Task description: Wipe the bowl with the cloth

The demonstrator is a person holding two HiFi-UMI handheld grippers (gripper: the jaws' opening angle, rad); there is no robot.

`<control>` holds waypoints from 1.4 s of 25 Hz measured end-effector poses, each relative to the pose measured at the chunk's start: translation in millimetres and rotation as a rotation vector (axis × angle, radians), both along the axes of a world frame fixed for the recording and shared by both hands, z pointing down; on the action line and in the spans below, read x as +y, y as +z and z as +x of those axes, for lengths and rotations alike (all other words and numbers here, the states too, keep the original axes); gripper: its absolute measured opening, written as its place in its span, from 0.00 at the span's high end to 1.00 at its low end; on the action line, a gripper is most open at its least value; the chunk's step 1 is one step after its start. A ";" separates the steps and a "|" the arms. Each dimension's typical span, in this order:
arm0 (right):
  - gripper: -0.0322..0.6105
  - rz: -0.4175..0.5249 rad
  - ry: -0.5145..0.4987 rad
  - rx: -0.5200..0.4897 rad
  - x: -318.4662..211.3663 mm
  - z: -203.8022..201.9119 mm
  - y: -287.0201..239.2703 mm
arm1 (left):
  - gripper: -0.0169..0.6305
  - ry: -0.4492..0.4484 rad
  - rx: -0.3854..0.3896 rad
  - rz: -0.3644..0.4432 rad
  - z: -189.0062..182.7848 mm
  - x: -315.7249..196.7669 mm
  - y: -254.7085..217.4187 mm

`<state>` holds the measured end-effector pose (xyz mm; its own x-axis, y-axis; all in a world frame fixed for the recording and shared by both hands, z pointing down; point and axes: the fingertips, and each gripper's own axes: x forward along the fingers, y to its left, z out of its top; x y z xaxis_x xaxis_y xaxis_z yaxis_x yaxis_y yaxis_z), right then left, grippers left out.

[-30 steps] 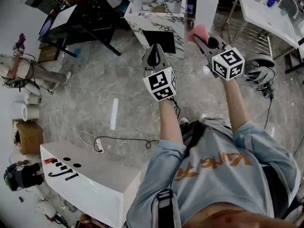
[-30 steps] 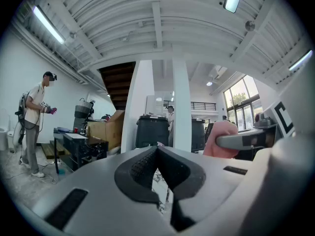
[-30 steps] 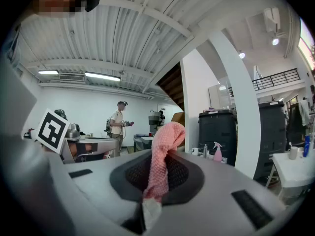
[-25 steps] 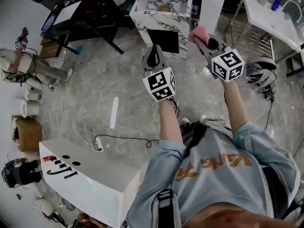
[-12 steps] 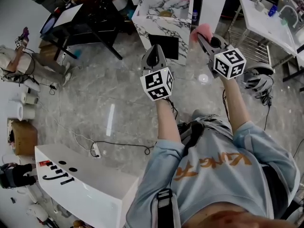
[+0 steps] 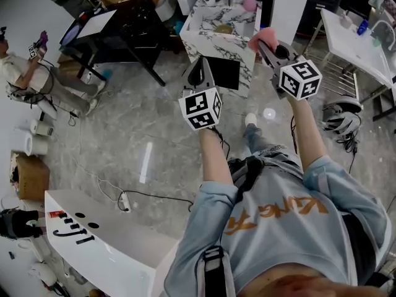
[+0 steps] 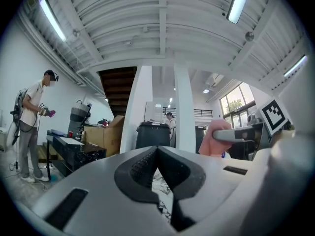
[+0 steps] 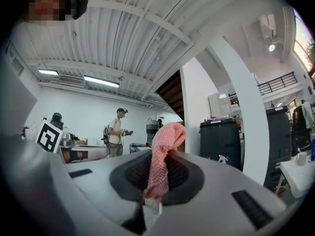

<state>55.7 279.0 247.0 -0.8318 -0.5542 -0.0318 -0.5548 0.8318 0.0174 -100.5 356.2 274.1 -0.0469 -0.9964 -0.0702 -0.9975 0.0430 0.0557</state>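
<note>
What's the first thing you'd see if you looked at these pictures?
The pink cloth jumps out: it is pinched in the jaws of the right gripper, out in front of the person. Next come the black-and-white marker cubes, one on each gripper; the left gripper is shut and empty. Ahead stands a white marble counter.
</note>
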 end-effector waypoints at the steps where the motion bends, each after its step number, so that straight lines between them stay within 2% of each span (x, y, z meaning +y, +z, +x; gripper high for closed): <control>1: 0.89 0.004 -0.008 -0.008 -8.0 -5.5 -2.0 | 0.94 -0.011 -0.008 0.004 -7.3 -6.5 -2.9; 7: 0.89 -0.010 -0.038 -0.039 -82.4 -40.7 6.9 | 0.94 -0.040 -0.044 -0.005 -39.8 -69.8 -4.8; 12: 0.89 -0.080 -0.013 -0.053 -163.7 -54.1 22.8 | 0.94 -0.017 -0.057 -0.080 -48.7 -146.3 10.0; 16: 0.89 -0.133 0.031 0.003 -221.8 -52.1 51.7 | 0.94 0.019 -0.024 -0.142 -48.7 -203.1 34.7; 20: 0.89 -0.183 0.056 0.090 -283.1 -46.6 98.5 | 0.94 -0.003 0.039 -0.202 -58.7 -262.5 78.7; 25: 0.89 -0.275 0.066 0.124 -364.7 -46.4 148.3 | 0.94 0.002 0.050 -0.304 -57.5 -340.6 125.1; 27: 0.89 -0.312 0.047 0.109 -386.1 -52.9 161.9 | 0.94 0.008 0.022 -0.363 -56.1 -364.0 136.4; 30: 0.89 -0.339 0.025 0.054 -417.3 -62.3 161.6 | 0.94 0.020 -0.041 -0.406 -56.6 -396.9 128.6; 35: 0.89 -0.373 0.044 -0.024 -447.1 -46.7 159.9 | 0.94 0.063 -0.141 -0.471 -48.4 -432.5 118.1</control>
<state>9.0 -168.0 407.0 -0.8082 -0.5668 0.1599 -0.5871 0.7534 -0.2962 -148.9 -76.3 392.1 -0.0084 -0.9220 0.3871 -0.9954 -0.0291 -0.0909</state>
